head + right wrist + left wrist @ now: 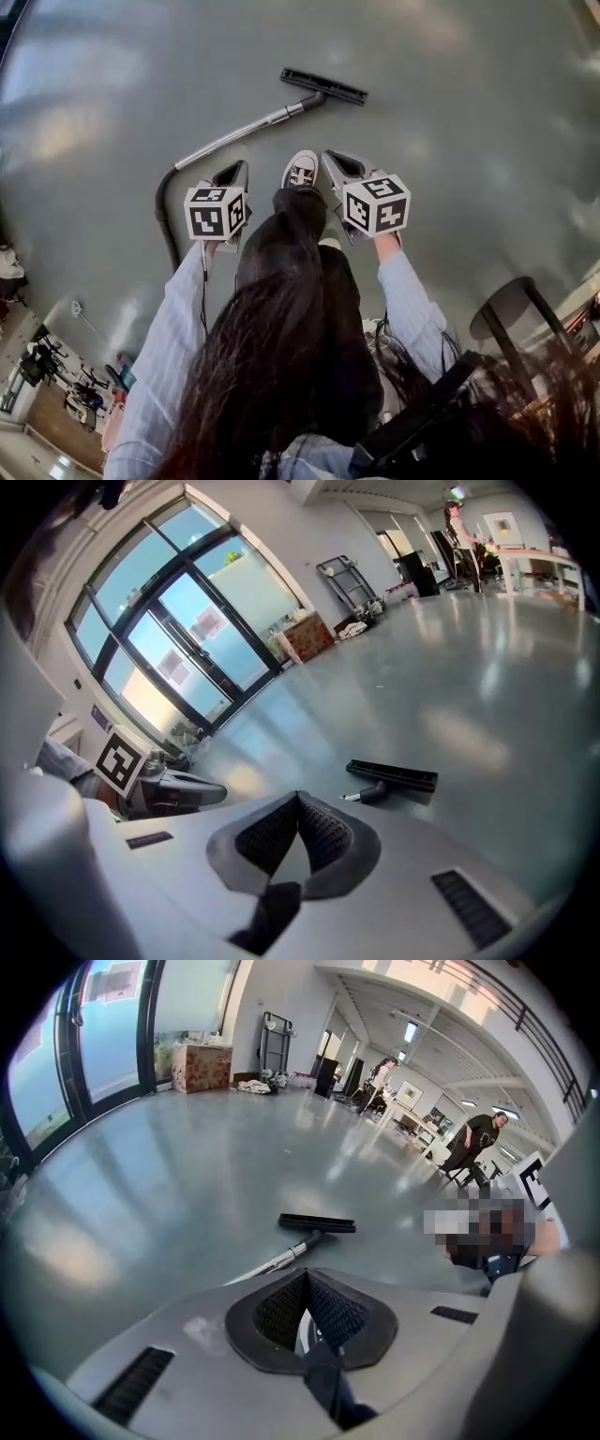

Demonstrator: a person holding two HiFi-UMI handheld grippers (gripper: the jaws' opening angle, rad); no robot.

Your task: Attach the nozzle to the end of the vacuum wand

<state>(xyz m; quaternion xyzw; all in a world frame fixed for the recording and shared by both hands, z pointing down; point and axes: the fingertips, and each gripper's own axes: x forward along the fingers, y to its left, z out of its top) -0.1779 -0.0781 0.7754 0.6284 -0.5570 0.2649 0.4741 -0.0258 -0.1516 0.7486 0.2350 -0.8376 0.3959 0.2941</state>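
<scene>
Flat black floor nozzle [323,86] sits on the end of the silver metal vacuum wand [239,134], both lying on grey floor [450,141]. L gripper [240,171] & R gripper [332,159] hover above, jaws together, empty. Distant cardboard box [202,1066]: contents unseen.

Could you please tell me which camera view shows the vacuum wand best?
The head view: the whole wand shows, from hose to nozzle. The left gripper view shows only its nozzle end; the right gripper view shows just a stub behind the nozzle.
</scene>
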